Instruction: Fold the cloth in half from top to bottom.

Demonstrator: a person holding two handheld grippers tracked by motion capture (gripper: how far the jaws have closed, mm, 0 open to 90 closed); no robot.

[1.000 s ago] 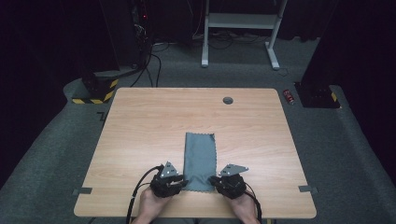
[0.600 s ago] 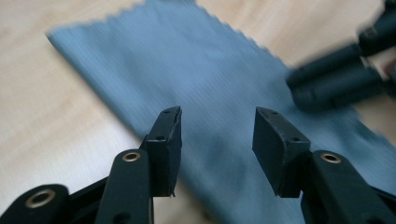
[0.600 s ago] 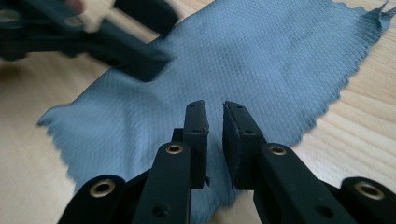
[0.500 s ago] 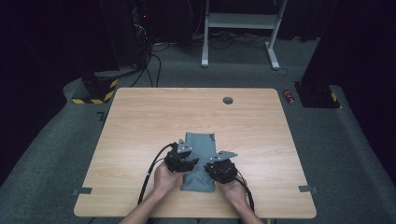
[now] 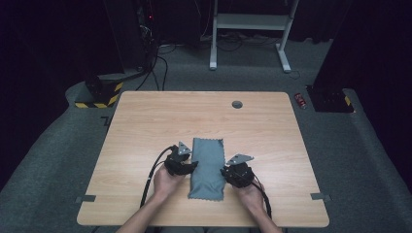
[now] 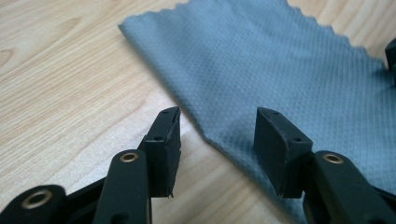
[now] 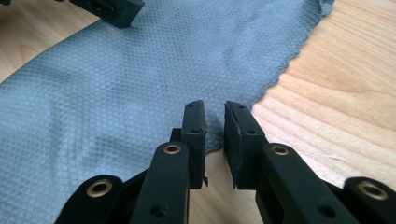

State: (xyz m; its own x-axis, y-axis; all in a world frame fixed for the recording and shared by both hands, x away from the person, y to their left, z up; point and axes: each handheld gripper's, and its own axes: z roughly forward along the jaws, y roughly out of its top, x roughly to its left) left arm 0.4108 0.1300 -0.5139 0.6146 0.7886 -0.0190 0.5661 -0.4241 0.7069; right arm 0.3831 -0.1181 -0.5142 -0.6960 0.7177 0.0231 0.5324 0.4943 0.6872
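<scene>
A grey cloth [image 5: 208,167] lies as a long strip on the wooden table [image 5: 194,116], near the person's edge. My left gripper [image 5: 192,167] is at the strip's left side, about halfway along. Its jaws have just been opening and now stand open [image 6: 217,116], one pad over bare wood and the other over the cloth's edge [image 6: 289,70]. At the right side, my right gripper [image 5: 225,173] has also been opening. A narrow gap [image 7: 214,109] shows between its pads above the cloth's right edge [image 7: 140,70], with nothing pressed between them.
A round cable hole [image 5: 237,104] sits near the table's far edge. Tape marks [image 5: 86,198] are at the near left and right edges. On the floor beyond are a red can [image 5: 301,100], a white desk frame [image 5: 252,24] and a yellow-black striped base [image 5: 99,94].
Both hands have moved away from the person, from the cloth's near corners to about halfway along its sides. The cloth has stayed flat in place.
</scene>
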